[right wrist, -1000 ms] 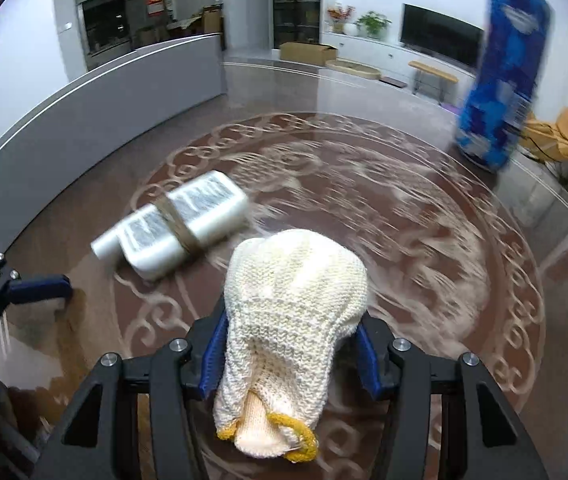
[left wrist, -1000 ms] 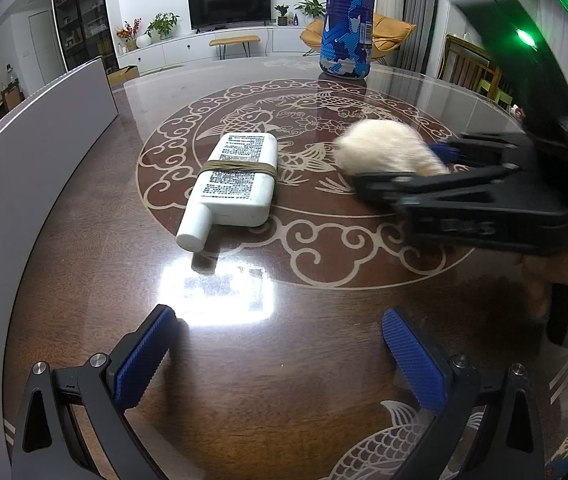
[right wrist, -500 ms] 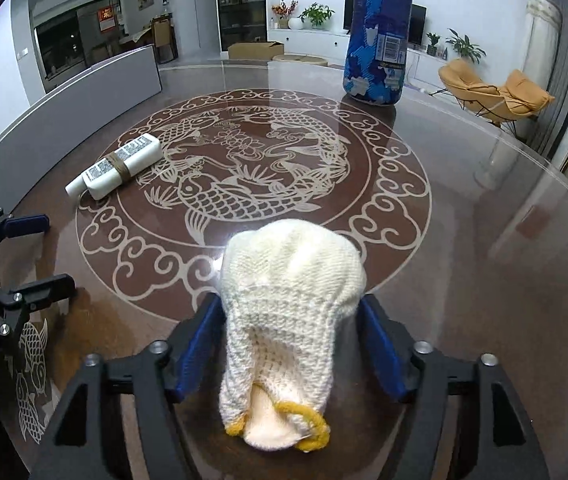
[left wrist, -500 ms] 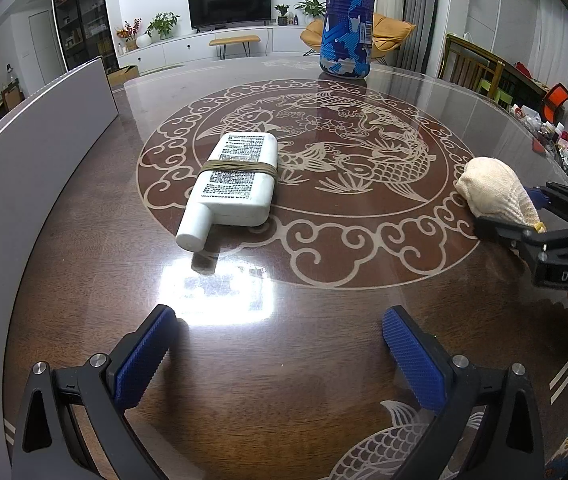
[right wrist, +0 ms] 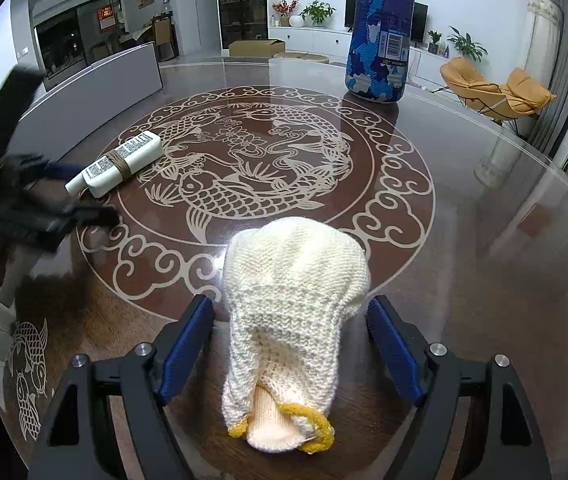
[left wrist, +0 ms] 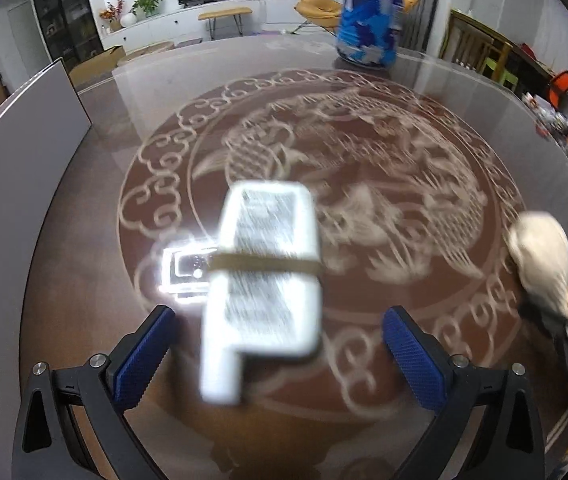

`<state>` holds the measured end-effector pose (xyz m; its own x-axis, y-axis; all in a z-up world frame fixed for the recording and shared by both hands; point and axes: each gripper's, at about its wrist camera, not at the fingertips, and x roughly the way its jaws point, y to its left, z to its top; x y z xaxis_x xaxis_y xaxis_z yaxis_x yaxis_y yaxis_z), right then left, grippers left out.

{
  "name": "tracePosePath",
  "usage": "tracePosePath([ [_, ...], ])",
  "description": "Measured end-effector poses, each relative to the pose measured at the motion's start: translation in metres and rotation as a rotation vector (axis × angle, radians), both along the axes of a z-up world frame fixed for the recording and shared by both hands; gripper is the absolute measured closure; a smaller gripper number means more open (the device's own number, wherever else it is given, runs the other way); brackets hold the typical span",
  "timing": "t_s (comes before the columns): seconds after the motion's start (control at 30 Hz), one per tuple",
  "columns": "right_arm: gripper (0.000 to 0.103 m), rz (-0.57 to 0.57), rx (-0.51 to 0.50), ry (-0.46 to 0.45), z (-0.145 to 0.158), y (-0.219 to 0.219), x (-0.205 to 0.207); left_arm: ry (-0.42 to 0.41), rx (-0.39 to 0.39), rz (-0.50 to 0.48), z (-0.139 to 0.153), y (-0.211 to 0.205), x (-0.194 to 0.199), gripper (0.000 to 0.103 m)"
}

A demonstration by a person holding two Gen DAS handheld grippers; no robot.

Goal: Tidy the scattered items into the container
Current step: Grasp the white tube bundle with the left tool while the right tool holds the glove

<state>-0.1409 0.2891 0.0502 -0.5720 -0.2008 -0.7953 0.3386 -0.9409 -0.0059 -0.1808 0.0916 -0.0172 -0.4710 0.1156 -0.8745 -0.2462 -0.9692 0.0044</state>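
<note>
Right gripper [right wrist: 290,354]: jaws apart, having just been opening; the knitted glove [right wrist: 294,320] lay between the blue pads [right wrist: 186,350], with a visible gap on each side, resting on the glass table [right wrist: 464,240] near its front edge.

Left gripper [left wrist: 278,356]: jaws wide apart, holding nothing; the white bottle [left wrist: 264,276] lay between and just beyond the pads, cap end nearest the camera, blurred in this view.

White bottle, detail: flat, lying on its side, with a brown band [left wrist: 264,260] around its middle; it sat on the fish pattern toward the left of the table.

Grey panel [right wrist: 96,96]: curved wall along the table's left side, probably the container; its inside was not visible.

Blue cylinder [right wrist: 380,32]: upright at the far side, well apart from both items.

Risk, glove: it appeared released on the bare table, not in the container, so it would need another pick.

Risk, bottle: a grip taken on the narrow cap end could let the smooth body swing or slip on the glass.
</note>
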Motion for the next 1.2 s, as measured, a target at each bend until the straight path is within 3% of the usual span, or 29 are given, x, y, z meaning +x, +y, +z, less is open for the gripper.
tracePosePath([
  [0.17,0.023,0.000,0.000,0.000,0.000,0.000,0.000,-0.004,-0.006,-0.007,0.001,0.003,-0.012,0.000],
  [0.2,0.023,0.000,0.000,0.000,0.000,0.000,0.000,0.011,-0.005,-0.016,0.002,0.004,-0.010,0.006],
  [0.27,0.023,0.000,0.000,0.000,0.000,0.000,0.000,0.048,0.006,-0.004,0.008,0.003,-0.005,0.045],
  [0.3,0.023,0.000,0.000,0.000,0.000,0.000,0.000,0.050,0.011,0.013,0.010,0.002,-0.007,0.050],
  [0.47,0.023,0.000,0.000,0.000,0.000,0.000,0.000,0.053,0.011,0.038,0.009,-0.003,0.004,0.050],
  [0.87,0.022,0.001,0.001,0.000,0.000,0.000,0.000,0.085,0.006,0.104,0.007,-0.019,0.093,0.050],
  [1.2,0.021,-0.003,0.005,-0.001,0.001,0.001,0.002,0.099,0.004,0.114,0.005,-0.016,0.103,0.050],
])
